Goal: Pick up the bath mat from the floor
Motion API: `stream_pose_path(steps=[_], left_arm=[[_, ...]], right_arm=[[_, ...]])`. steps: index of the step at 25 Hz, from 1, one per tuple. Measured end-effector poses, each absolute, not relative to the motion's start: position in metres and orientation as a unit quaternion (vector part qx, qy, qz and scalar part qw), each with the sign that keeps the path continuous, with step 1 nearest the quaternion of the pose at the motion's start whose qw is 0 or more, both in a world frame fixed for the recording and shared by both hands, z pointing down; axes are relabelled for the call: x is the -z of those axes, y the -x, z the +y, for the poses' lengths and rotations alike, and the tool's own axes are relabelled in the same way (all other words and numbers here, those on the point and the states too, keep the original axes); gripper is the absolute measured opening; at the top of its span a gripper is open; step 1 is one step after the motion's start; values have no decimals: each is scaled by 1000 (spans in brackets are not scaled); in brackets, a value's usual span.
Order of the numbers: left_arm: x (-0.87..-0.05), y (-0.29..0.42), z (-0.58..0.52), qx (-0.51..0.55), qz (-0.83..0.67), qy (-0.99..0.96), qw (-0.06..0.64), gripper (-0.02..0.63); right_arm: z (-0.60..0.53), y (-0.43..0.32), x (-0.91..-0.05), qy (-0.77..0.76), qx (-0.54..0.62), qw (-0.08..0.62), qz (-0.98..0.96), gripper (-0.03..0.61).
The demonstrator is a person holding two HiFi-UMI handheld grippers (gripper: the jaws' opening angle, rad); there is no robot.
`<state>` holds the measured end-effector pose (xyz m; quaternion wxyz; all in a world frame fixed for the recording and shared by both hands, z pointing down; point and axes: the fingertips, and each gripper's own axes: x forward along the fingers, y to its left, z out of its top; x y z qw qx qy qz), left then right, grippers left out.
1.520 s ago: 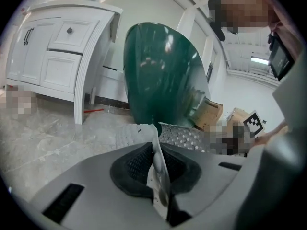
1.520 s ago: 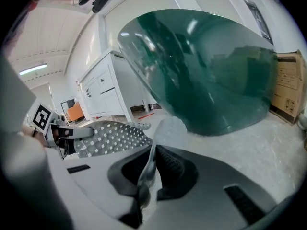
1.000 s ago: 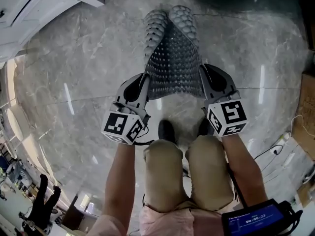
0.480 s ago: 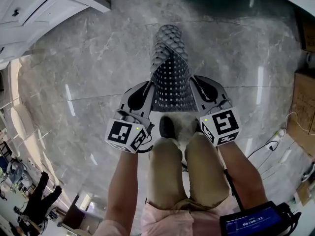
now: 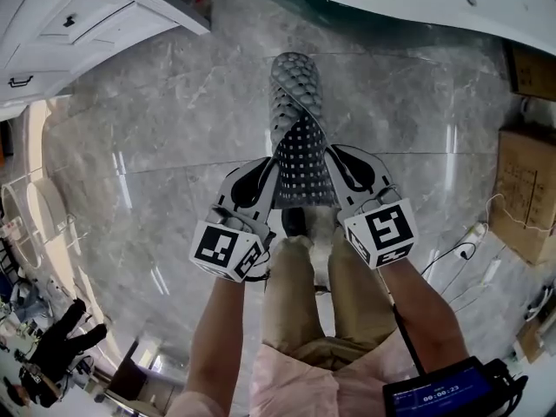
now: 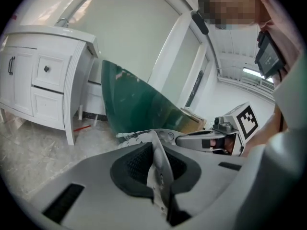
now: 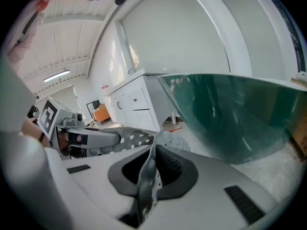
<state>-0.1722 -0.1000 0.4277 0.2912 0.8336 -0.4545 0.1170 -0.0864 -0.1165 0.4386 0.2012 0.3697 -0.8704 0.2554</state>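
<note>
The grey bath mat [image 5: 300, 142] hangs folded lengthwise between my two grippers, above the marble floor [image 5: 156, 155]. Its dotted underside faces me and its scaly top shows at the far end. My left gripper [image 5: 264, 179] is shut on the mat's near left corner, and a thin mat edge [image 6: 158, 169] stands pinched between its pads. My right gripper [image 5: 344, 174] is shut on the near right corner, with the mat edge [image 7: 147, 176] clamped in its jaws. Each gripper view shows the other gripper across the mat. I cannot tell whether the mat's far end touches the floor.
A white vanity cabinet [image 5: 78, 20] stands at the far left. A green glass panel [image 6: 136, 104] rises ahead. Cardboard boxes [image 5: 526, 185] and cables [image 5: 473, 241] lie at the right. The person's legs [image 5: 300, 294] are right below the grippers. Another person [image 5: 52, 346] stands at the lower left.
Both grippers have risen and come closer together, still holding the mat. The mat has been drawn up from the floor and now hangs narrower and more folded.
</note>
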Motion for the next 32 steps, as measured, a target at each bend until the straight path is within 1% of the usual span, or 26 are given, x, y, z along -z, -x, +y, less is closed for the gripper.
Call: stream_pose_path(steps=[17,26,32], left_arm=[[-193,152,-90,-60,-456,-851,256,37],[-74,142,-59,-43,-448,-861,235,37],[-22,141,-49,-26,-454,-865,212,37]], right_arm=[[-100,91,-206,-367,-225,144,-891,29],[-72,69,-87,-367,-200,136,-898,29],[-67,41,-35,-382,-173,118,-900,28]])
